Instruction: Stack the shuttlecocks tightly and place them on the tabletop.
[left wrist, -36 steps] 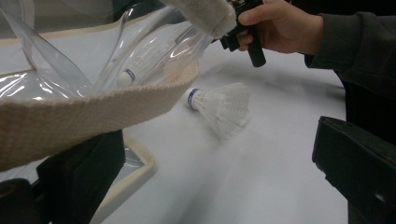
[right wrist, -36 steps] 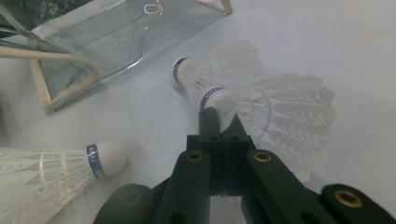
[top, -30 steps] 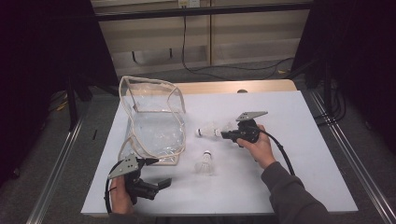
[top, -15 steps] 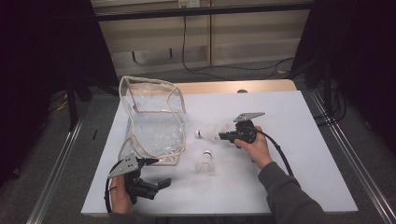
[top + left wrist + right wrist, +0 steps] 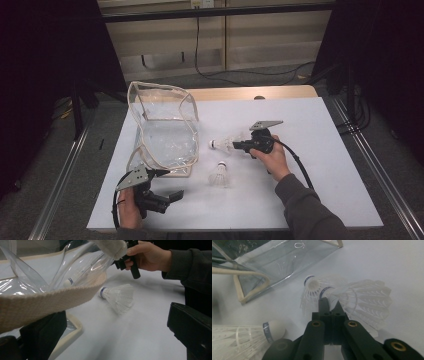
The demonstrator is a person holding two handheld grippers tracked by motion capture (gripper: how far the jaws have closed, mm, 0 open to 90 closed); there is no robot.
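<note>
Shuttlecocks: we count three, white-feathered, blue-banded corks.
Held shuttlecock: our right gripper clamps its feathers, beside the clear bag.
Left gripper: jaws spread, nothing between.

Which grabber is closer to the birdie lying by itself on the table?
The right gripper, just up and right of the loose shuttlecock, gripping another one. The left gripper sits farther off, down-left, by the clear bag.

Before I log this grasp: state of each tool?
Left tool: open, its jaws apart beside the bag strap.
Right tool: shut on a shuttlecock.
</note>
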